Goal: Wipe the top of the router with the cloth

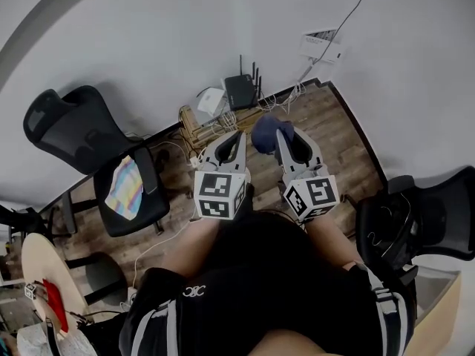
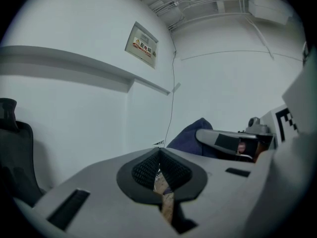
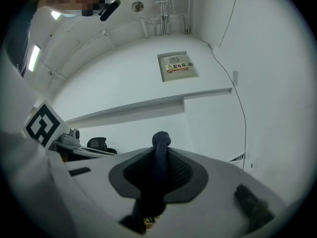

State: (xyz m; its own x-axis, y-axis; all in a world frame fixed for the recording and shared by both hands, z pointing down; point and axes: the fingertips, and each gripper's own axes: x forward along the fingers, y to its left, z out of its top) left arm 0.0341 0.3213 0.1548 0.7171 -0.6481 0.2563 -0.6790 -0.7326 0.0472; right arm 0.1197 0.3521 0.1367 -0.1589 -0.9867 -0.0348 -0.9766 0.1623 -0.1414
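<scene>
Wood floor [image 1: 338, 136] runs into a white-walled corner, w/ the router [image 1: 240, 90] sitting on it by the wall, antennas up, amid a tangle of cables [image 1: 276, 99] and next to a white box [image 1: 211, 100]. Office chairs stand either side of the person. The right gripper [image 1: 281, 134] has its fingers pinched tight on the cloth [image 1: 265, 133], a dark blue bunch that pokes up past the tips. The left gripper [image 1: 237, 140] has its fingers pressed together w/ nothing between them. Risks, as I judge them: the cloth looks held by a narrow fold only, so a firm drag across the router top could pull it free. The antennas could snag the loose end. The router looks light, so a one-sided push may slide it or tug its leads, esp. as nothing braces it. Pose: both grippers are held out in front of the person, side by side and close together, marker cubes toward the body. Their tips aim fwd at the corner and tilt up toward the wall, well apart from the router.
</scene>
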